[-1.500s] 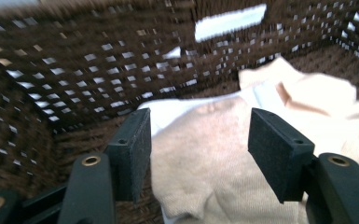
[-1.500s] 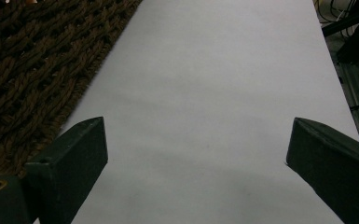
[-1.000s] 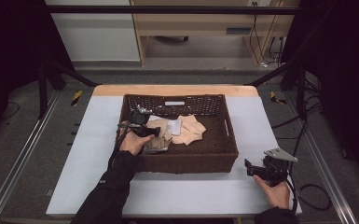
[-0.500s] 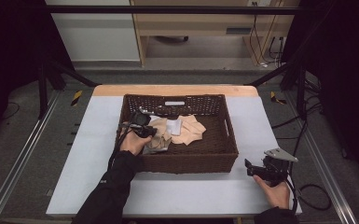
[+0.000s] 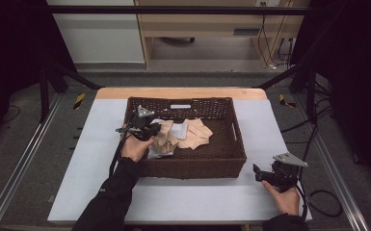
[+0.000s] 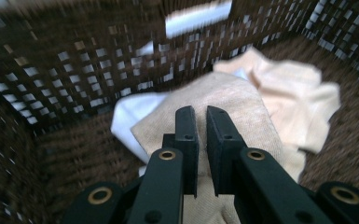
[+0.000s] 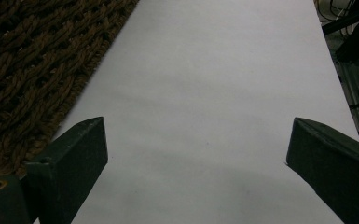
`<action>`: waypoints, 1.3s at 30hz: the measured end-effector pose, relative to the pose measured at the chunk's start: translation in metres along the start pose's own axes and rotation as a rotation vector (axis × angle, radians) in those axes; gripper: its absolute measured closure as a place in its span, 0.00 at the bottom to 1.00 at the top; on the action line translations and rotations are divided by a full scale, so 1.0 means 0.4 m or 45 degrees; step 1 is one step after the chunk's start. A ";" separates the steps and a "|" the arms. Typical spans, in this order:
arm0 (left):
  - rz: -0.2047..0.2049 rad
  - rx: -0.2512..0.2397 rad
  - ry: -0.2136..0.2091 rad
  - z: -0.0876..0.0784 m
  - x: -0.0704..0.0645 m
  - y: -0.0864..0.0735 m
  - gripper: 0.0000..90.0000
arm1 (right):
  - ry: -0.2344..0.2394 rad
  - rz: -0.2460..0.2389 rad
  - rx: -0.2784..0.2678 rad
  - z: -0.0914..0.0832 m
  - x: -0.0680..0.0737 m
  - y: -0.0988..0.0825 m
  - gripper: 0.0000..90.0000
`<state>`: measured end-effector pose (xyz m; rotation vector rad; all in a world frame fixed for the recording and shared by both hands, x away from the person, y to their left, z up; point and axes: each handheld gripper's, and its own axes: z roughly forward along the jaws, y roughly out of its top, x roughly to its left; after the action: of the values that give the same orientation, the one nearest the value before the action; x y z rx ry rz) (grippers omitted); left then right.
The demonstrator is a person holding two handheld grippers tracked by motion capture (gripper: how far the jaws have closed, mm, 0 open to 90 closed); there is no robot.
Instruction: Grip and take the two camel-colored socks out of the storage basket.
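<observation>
- The basket [image 5: 231, 144], dark brown wicker and rectangular, sits on the white table [image 5: 86, 144], closer to the table's far edge than to its near edge.
- Inside the basket lies a loose pile of cloths: a tan cloth [image 6: 242, 107] toward its left half, a paler peach cloth [image 5: 197, 134] just to the right of it toward the middle, and a white cloth [image 6: 130, 112] partly under the tan one.
- A small white label [image 5: 180, 106] is fixed to the basket's far wall.
- The basket's right half shows bare wicker floor.
- The left gripper [image 5: 155, 130] is inside the basket by its left wall, held in the left hand [image 5: 135, 147], whose forearm crosses the basket's near-left rim.
- In the left gripper view its jaws are nearly closed, with a narrow slit between them, and the tan cloth runs up between them; the cloth appears pinched there.
- The right gripper [image 5: 256, 172] rests on the table off the basket's near-right corner, apart from it, in the right hand [image 5: 282, 197].
- In the right gripper view its jaws stand wide apart with nothing between them but bare table; the basket's wall fills the upper left of that view.
- Open table surface lies on both sides of the basket and along its near side.
</observation>
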<state>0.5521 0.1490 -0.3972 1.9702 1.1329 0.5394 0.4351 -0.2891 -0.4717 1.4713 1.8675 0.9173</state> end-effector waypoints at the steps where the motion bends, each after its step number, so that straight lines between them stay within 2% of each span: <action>1: 0.001 -0.031 0.002 -0.008 0.000 0.003 0.92 | -0.003 -0.005 0.000 0.000 0.000 0.000 0.06; 2: -0.005 -0.096 -0.005 -0.023 0.000 0.009 0.92 | -0.003 -0.002 -0.003 0.000 0.000 0.000 0.06; 4: -0.010 -0.150 -0.010 -0.039 0.001 0.016 0.92 | -0.004 0.000 -0.004 -0.001 -0.001 0.000 0.06; 5: -0.010 -0.150 -0.010 -0.039 0.001 0.016 0.92 | -0.005 0.000 -0.005 -0.001 -0.001 0.000 0.06; 6: -0.015 -0.202 -0.017 -0.059 0.002 0.024 0.92 | -0.006 -0.001 -0.006 -0.001 -0.001 0.000 0.06; 7: -0.015 -0.202 -0.017 -0.059 0.002 0.024 0.92 | -0.006 -0.001 -0.006 -0.001 -0.001 0.000 0.06; 10: -0.044 -0.284 -0.040 -0.088 0.003 0.039 0.92 | -0.007 0.003 -0.005 -0.002 -0.001 0.000 0.06; 14: -0.041 -0.361 -0.049 -0.132 0.004 0.061 0.92 | -0.008 0.005 -0.008 -0.003 -0.002 0.000 0.06; 15: -0.041 -0.361 -0.049 -0.132 0.004 0.061 0.92 | -0.008 0.006 -0.008 -0.003 -0.002 0.000 0.06; 20: -0.025 -0.428 -0.065 -0.187 0.001 0.080 0.92 | -0.010 0.006 -0.010 -0.004 -0.003 0.000 0.06; 27: -0.022 -0.466 -0.072 -0.229 0.010 0.083 0.92 | -0.011 0.004 -0.009 -0.004 -0.003 0.000 0.06; 28: -0.030 -0.482 -0.076 -0.246 0.016 0.081 0.92 | -0.012 0.005 -0.007 -0.004 -0.003 0.000 0.06; 34: -0.033 -0.500 -0.087 -0.287 0.027 0.073 0.92 | -0.014 0.005 -0.008 -0.004 -0.004 0.000 0.06; 39: -0.026 -0.514 -0.087 -0.331 0.045 0.049 0.92 | -0.018 0.002 -0.003 -0.004 -0.004 0.000 0.06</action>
<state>0.4816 0.2139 -0.3022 1.6136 0.9180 0.6306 0.4341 -0.2908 -0.4709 1.4742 1.8548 0.9073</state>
